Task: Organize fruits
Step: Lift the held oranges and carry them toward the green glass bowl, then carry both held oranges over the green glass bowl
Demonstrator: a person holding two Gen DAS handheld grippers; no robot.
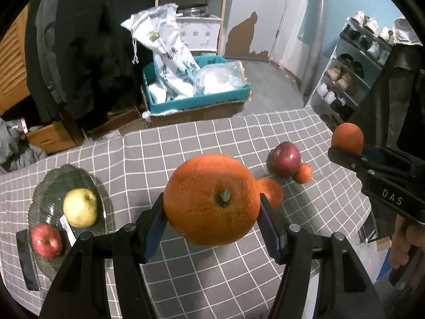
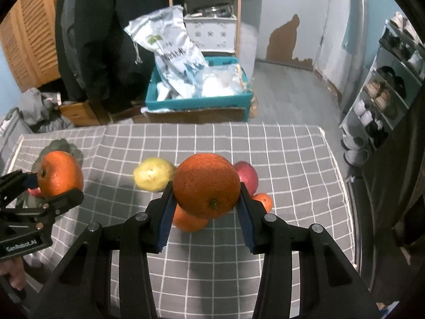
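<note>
My left gripper (image 1: 211, 200) is shut on a large orange (image 1: 207, 180), lifted above the grey checked tablecloth (image 1: 212, 271). My right gripper (image 2: 205, 190) is shut on another orange (image 2: 204, 178), also lifted. Each gripper shows in the other view: the right gripper (image 1: 354, 150) at the right edge, the left gripper (image 2: 50, 186) at the left edge. A dark glass plate (image 1: 47, 186) on the left holds a yellow fruit (image 1: 79, 207) and a red apple (image 1: 46, 240). On the cloth lie a red apple (image 2: 248, 176), two oranges (image 2: 188, 222) (image 2: 264, 202) and a yellow fruit (image 2: 152, 174).
Beyond the table's far edge stands a blue cardboard box (image 2: 196, 101) with white bags. Dark coats (image 1: 79, 40) hang at the back left. A shoe rack (image 1: 353, 61) stands on the right. A person's hand (image 1: 403, 247) grips the right tool.
</note>
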